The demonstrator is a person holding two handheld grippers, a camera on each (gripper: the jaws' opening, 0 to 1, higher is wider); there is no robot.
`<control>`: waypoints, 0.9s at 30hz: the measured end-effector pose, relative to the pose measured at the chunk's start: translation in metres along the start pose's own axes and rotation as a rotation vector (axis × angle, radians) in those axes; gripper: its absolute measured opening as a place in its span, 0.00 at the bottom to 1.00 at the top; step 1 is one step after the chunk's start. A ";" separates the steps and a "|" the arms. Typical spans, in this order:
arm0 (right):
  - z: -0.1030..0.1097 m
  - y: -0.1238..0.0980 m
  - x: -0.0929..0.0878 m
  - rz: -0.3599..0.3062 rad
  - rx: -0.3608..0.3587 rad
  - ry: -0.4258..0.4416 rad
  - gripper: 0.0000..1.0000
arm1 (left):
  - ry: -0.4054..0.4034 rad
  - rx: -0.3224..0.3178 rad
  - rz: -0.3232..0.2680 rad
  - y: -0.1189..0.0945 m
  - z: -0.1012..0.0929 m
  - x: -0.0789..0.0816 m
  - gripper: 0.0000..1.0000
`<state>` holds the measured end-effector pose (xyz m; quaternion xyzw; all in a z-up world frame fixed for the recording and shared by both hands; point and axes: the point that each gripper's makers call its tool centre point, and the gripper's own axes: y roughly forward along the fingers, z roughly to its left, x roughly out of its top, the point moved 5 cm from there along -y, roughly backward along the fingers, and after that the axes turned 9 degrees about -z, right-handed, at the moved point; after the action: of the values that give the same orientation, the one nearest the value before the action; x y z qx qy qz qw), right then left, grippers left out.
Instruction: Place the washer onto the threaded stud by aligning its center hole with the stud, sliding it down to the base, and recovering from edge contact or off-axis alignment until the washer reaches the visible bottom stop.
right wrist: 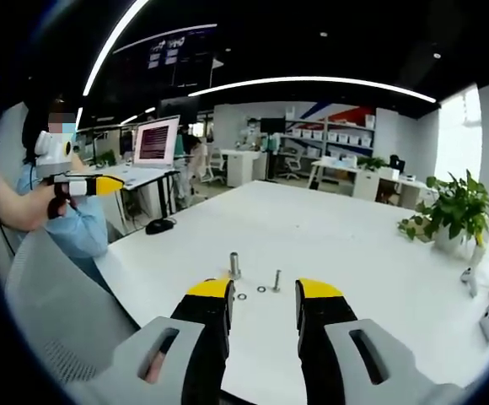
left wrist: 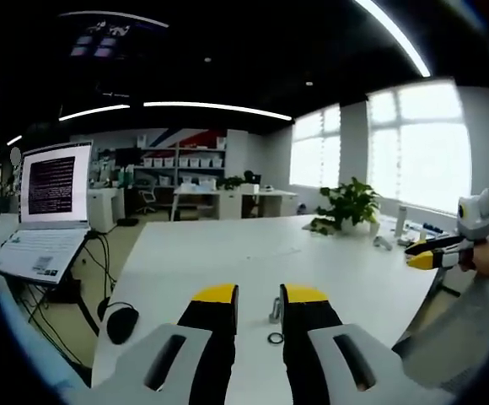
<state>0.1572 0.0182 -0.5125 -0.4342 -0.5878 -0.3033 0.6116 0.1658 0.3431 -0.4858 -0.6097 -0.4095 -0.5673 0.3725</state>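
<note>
On the white table [right wrist: 337,245] stands a short metal threaded stud [right wrist: 235,265], with a smaller bolt [right wrist: 276,280] upright to its right. Two small washers [right wrist: 261,289] lie flat between and in front of them. My right gripper [right wrist: 264,288] is open just short of them, holding nothing. In the left gripper view, a thin upright stud [left wrist: 275,310] and a dark washer [left wrist: 276,338] lie on the table [left wrist: 253,253] in the gap of my open, empty left gripper [left wrist: 260,295]. Each gripper also appears off to the side in the other's view, held up away from the table.
An open laptop [left wrist: 51,211] on a stand and a black mouse [left wrist: 120,322] sit at the table's left end. A potted plant [right wrist: 455,207] and small items stand at the far right. A grey chair back [right wrist: 51,287] and a seated person's sleeve [right wrist: 76,232] are close on the left.
</note>
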 end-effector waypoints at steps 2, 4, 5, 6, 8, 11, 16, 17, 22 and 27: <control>0.001 0.001 0.000 0.001 0.004 -0.004 0.32 | -0.001 -0.015 0.019 0.002 -0.003 -0.003 0.19; 0.001 0.001 -0.001 0.009 0.006 -0.011 0.32 | 0.010 -0.025 0.031 0.003 -0.006 -0.005 0.19; 0.001 0.001 -0.002 0.013 0.008 -0.009 0.32 | 0.016 -0.030 0.023 0.002 -0.007 -0.003 0.19; 0.000 0.001 -0.003 0.016 0.005 -0.011 0.32 | 0.017 -0.031 0.019 0.002 -0.008 -0.003 0.19; -0.002 0.001 -0.003 0.015 0.000 -0.009 0.32 | 0.018 -0.033 0.020 0.002 -0.007 -0.003 0.18; -0.002 0.000 -0.004 0.017 -0.005 -0.007 0.32 | 0.011 -0.032 0.018 0.003 -0.006 -0.003 0.18; -0.002 -0.001 -0.002 0.003 -0.006 -0.013 0.32 | 0.005 -0.030 0.026 0.003 -0.006 -0.004 0.18; -0.003 -0.001 -0.001 0.000 -0.006 -0.009 0.32 | 0.007 -0.028 0.024 0.003 -0.006 -0.004 0.18; -0.003 -0.001 -0.001 -0.005 -0.005 0.000 0.32 | 0.014 -0.004 0.043 0.001 -0.002 -0.007 0.18; -0.003 -0.002 0.001 -0.018 -0.005 0.007 0.32 | 0.013 0.003 0.052 0.002 -0.002 -0.008 0.18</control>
<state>0.1574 0.0146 -0.5107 -0.4294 -0.5886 -0.3119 0.6097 0.1672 0.3400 -0.4933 -0.6159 -0.3917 -0.5609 0.3907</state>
